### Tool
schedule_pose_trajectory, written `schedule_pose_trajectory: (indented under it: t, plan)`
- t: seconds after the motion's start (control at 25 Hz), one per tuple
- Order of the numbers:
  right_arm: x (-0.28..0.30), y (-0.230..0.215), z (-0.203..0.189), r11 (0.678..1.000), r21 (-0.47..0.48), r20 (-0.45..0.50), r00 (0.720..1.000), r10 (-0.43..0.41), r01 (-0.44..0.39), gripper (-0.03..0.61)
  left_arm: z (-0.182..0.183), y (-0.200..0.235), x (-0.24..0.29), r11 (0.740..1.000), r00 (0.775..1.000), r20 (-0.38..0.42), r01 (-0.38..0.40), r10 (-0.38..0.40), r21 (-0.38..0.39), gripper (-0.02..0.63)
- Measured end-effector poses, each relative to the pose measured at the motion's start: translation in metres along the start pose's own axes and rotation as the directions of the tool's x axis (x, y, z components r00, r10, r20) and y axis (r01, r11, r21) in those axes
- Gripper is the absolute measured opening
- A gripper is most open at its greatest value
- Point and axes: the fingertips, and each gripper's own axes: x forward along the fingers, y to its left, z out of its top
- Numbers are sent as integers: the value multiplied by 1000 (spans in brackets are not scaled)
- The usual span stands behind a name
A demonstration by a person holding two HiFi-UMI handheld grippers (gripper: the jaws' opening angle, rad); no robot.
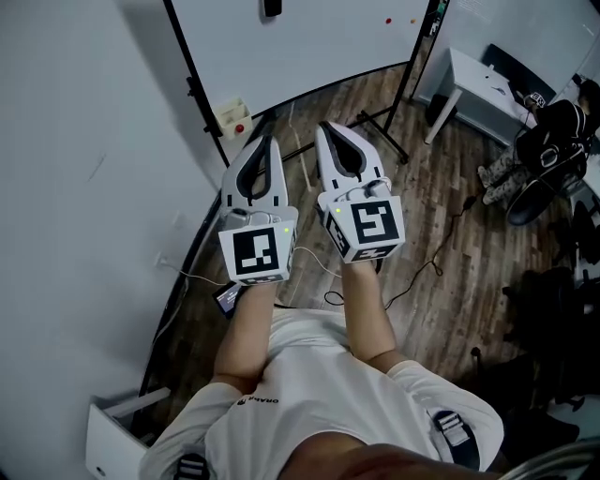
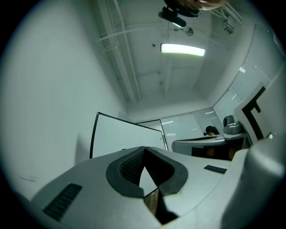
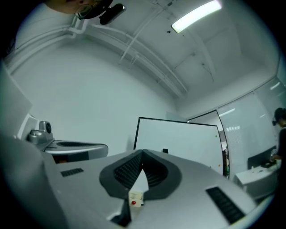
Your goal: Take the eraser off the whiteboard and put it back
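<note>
Standing on the brown wood-plank floor (image 1: 441, 281), a person in a white T-shirt (image 1: 328, 394) holds both tools side by side, aimed at the large white black-framed whiteboard (image 1: 309, 47) on its black stand.

Left gripper (image 1: 267, 141) – white shell with a marker cube at the back. In the left gripper view the dark ribbed fingers (image 2: 129, 167) meet at the tips, closed, with nothing gripped; only a small gap shows below the tips.

Right gripper (image 1: 328, 127) – same build, just beside the left one, not touching. The right gripper view shows its fingers (image 3: 127, 170) pressed together at the tips, empty as well.

The small black eraser (image 1: 272, 7) sits on the whiteboard face at the top edge of the head view, well apart from both grippers. In the right gripper view it shows as a dark block (image 3: 165, 151) low on the board, just above the closed tips.

A red dot and a yellow dot (image 1: 387, 19) are on the board's right part. A small beige box with a red button (image 1: 234, 117) sits by the stand's left leg. A white counter (image 1: 473, 89) stands to the right, with black bags (image 1: 548, 141) beside it. Thin cables trail over the floor. The pale wall (image 1: 84, 141) fills the left.
</note>
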Motion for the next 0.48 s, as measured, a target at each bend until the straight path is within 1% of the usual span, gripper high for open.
schedule_pose_trajectory:
  t: [0.08,0.2,0.32,0.48]
  plan:
    - [2,-2,-6,1000,15,-6,1000,11,-11,14,-7,0,0,1000,1000,-23,-5,5,16,3]
    - [5,-2,-13,999,35,-2,1000,13,-13,14,-14,5,0,1000,999,-41,-16,16,8,3]
    - [13,-1,-21,999,41,-9,1000,19,-18,14,-25,14,2,999,998,-42,-46,47,15,3]
    - [36,-8,-38,999,42,-33,999,18,-16,14,-39,21,24,999,998,-31,-48,48,1,3]
